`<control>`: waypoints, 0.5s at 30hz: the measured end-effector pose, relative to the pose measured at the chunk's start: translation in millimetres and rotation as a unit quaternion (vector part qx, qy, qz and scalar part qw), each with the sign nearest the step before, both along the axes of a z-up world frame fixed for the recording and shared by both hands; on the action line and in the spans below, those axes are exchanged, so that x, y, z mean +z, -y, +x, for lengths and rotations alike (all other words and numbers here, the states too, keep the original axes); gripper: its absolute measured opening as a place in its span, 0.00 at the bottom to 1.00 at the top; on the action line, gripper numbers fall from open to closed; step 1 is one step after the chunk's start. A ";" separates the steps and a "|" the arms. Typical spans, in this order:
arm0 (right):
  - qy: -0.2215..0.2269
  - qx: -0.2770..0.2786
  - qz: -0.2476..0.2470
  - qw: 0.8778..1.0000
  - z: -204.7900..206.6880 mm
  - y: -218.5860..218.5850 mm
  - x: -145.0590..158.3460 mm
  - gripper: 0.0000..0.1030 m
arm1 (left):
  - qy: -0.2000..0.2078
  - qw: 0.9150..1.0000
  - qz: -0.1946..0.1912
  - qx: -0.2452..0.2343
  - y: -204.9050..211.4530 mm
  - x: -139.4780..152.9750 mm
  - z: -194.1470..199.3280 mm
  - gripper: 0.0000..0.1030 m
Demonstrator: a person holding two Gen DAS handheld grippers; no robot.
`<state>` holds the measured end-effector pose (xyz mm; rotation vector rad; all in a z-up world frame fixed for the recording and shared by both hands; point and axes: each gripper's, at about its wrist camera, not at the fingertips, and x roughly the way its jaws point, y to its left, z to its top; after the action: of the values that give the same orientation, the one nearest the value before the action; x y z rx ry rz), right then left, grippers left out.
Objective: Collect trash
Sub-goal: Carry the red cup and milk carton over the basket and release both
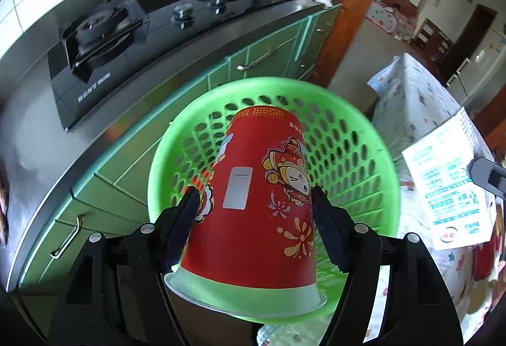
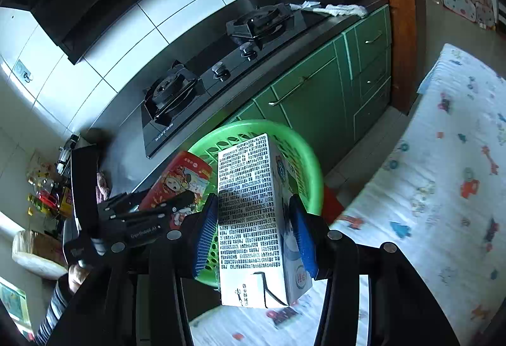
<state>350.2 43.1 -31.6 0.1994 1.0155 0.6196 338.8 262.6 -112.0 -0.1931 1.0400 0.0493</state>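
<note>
Here, red cartoon-printed paper cup [image 1: 253,197].

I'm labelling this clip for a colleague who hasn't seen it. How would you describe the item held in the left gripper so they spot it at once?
Find the green cabinets under the gas stove; in front of them stands a green perforated basket. Above its opening, the left gripper clamps a red paper cup upside down. Its red wall with a cartoon figure and gold splashes distinguishes it from the white printed carton in the right gripper.
</note>
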 end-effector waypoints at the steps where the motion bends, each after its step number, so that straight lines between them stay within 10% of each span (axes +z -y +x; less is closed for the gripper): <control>1: -0.001 0.002 -0.001 1.000 2.5 -7.2 -2.7 0.44 | -0.001 1.000 0.002 0.003 -2.6 -2.0 0.1 0.68; 15: -0.035 -0.012 0.014 0.999 22.3 -52.1 -40.9 0.45 | 0.003 1.000 -0.017 0.000 -14.1 -6.0 -2.5 0.69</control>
<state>372.5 95.2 -72.5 0.2601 1.0703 0.6082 336.3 276.7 -118.0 -0.2228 1.0354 0.0308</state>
